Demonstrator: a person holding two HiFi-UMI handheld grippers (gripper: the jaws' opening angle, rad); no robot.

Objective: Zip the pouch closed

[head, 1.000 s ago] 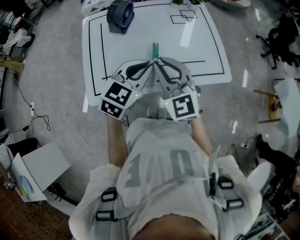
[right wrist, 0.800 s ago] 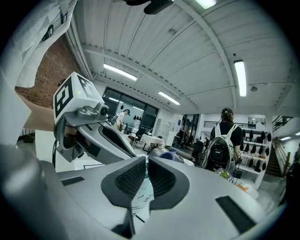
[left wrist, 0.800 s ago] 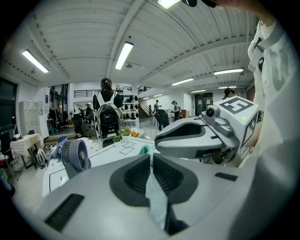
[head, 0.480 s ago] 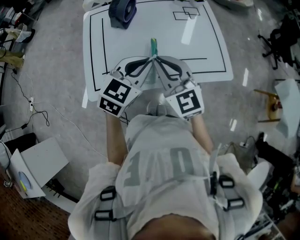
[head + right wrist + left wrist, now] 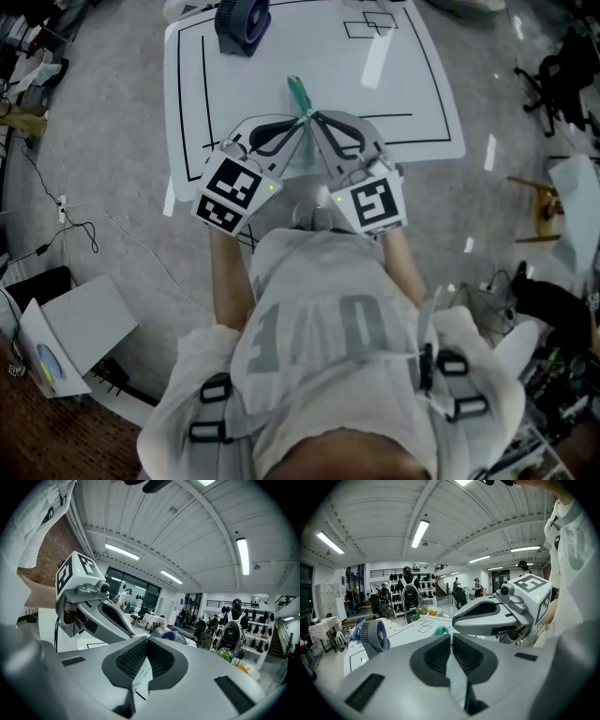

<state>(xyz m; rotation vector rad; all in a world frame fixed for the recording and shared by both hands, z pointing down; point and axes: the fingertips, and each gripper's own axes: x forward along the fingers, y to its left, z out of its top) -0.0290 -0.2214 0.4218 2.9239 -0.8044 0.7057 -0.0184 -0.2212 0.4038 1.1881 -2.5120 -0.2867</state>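
Holding 1 green pouch (image 5: 296, 95) over the surface (image 5: 394, 84): left tongs (image 5: 451, 641) clenched on its near-end fabric, right tongs (image 5: 145, 648) clenched on a white tab (image 5: 142, 677) just beside; pouch's long axis runs away from both tongs, leaning left.

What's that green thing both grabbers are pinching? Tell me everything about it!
It is a small teal-green pouch, soft like cloth, seen edge-on as a narrow strip. It sticks out past the gripper tips, tilted, above the white table. The left gripper is shut on its green fabric; the right gripper is shut on a white printed tag, seemingly the pouch's. Its zipper can't be made out.
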